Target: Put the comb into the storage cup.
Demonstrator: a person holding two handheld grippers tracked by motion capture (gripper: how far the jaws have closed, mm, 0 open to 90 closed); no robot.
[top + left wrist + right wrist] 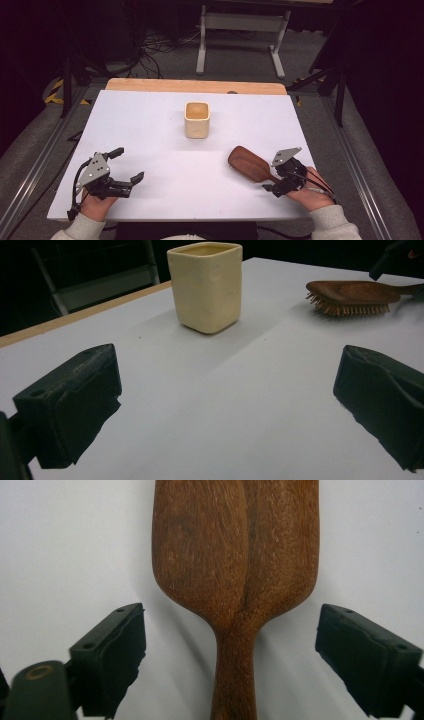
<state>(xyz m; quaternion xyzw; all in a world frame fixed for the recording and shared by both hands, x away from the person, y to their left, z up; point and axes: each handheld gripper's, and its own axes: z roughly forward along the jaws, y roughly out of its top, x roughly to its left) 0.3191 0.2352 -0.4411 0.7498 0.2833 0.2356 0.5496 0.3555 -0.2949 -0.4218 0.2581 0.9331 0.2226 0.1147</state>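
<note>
One cream cup (pixel 197 120), one wooden hairbrush (pixel 250 166); left gripper (pixel 129 166) and right gripper (pixel 272 177) wide open, empty.

surface: white table (pixel 150 125) | on it: cream cup (pixel 197 120), wooden hairbrush (pixel 248 165)

Lab: floor cables (pixel 150 47), metal rails (pixel 35 170), dark surroundings.

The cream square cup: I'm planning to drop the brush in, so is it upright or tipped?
Upright: the cream square ceramic cup stands on its base, its open mouth facing up.
</note>
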